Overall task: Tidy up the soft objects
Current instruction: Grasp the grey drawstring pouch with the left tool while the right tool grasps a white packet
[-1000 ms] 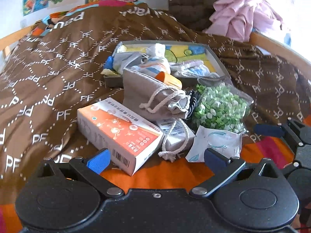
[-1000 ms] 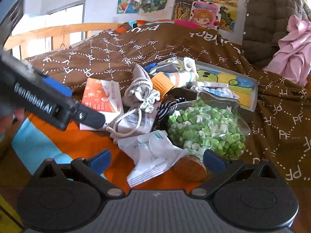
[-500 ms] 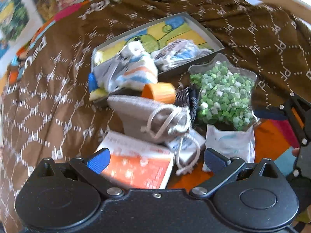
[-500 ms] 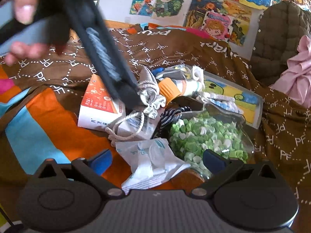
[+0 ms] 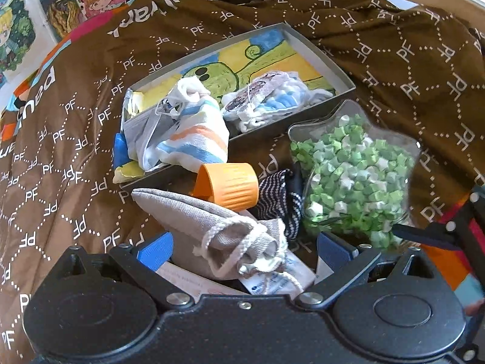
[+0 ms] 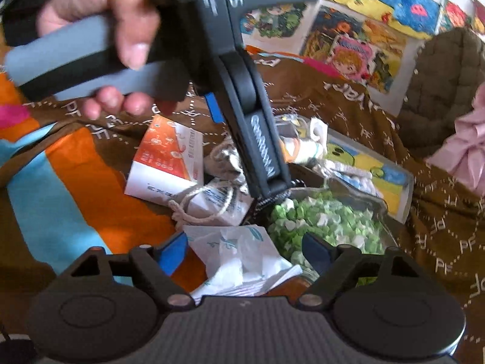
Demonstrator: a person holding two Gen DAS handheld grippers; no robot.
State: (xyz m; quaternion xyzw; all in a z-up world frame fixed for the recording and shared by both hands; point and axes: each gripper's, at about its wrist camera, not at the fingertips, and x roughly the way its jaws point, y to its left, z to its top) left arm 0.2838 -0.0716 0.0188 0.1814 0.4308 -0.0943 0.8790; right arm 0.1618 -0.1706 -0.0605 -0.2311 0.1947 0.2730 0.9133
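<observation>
A grey drawstring pouch (image 5: 227, 233) lies on the pile, right between the blue fingers of my left gripper (image 5: 244, 248), which stands open over it. In the right wrist view a hand (image 6: 100, 30) holds that gripper steeply down at the pouch (image 6: 225, 157). My right gripper (image 6: 244, 248) has a white tissue packet (image 6: 239, 248) between its fingers; its jaws are closing and the pads are not seen pressing. A grey tray (image 5: 330, 63) behind holds a striped cloth (image 5: 194, 133) and a white-blue knitted piece (image 5: 272, 100).
A star-shaped jar of green paper stars (image 5: 354, 176), an orange cap (image 5: 227, 185) and a dark striped cloth (image 5: 279, 194) crowd the pouch. An orange-white box (image 6: 169, 157) and a small white box (image 6: 218, 206) lie left. One right gripper finger (image 5: 424, 232) reaches in.
My left gripper has swung forward over the pile and rolled, so the pouch now lies between its fingers. The right gripper's fingers have drawn closer around the tissue packet.
</observation>
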